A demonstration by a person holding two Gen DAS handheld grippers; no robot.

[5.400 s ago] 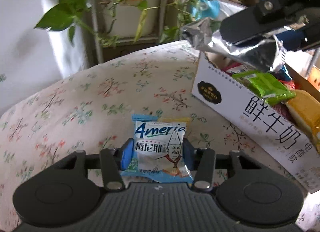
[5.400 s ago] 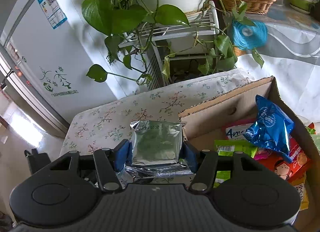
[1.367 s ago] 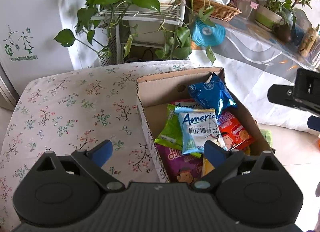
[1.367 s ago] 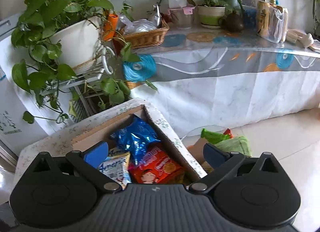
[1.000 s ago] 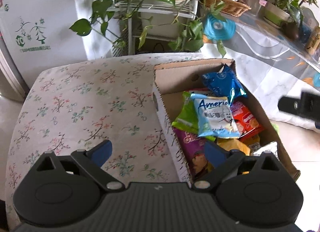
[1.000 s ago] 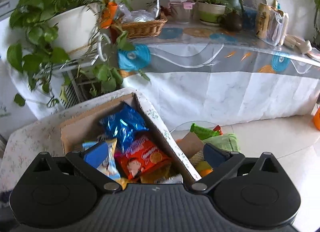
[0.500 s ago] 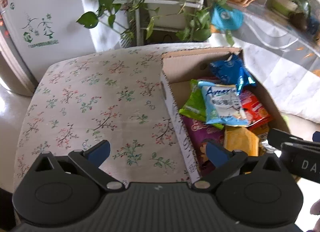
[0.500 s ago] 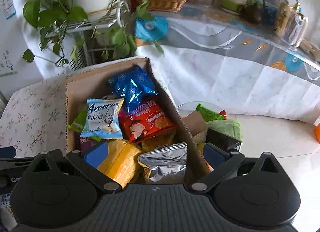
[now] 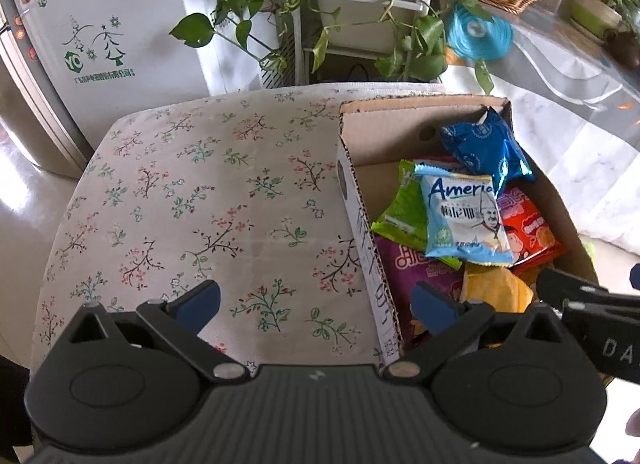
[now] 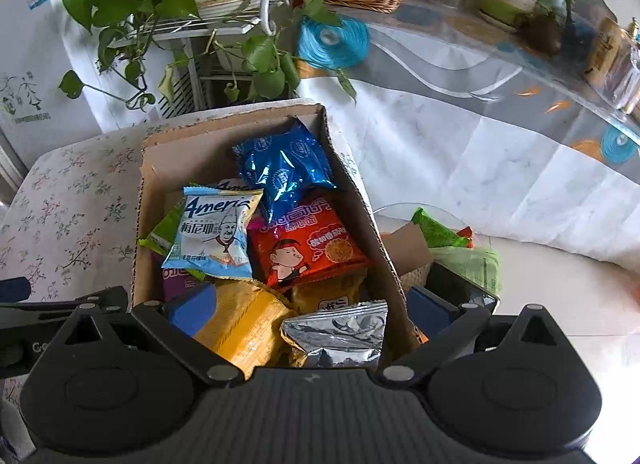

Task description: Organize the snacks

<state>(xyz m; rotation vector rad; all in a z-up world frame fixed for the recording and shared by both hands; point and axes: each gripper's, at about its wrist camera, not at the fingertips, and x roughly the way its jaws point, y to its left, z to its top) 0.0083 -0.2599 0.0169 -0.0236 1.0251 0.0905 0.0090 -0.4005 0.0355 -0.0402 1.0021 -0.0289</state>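
Both tongs spread and empty, the left gripper [image 9: 314, 302] low over the cloth [image 9: 192, 191] and the right gripper [image 10: 306, 314] above the box [image 10: 138, 199] at frame centre, where heaped snacks [image 10: 218, 238] could slide out if nudged.
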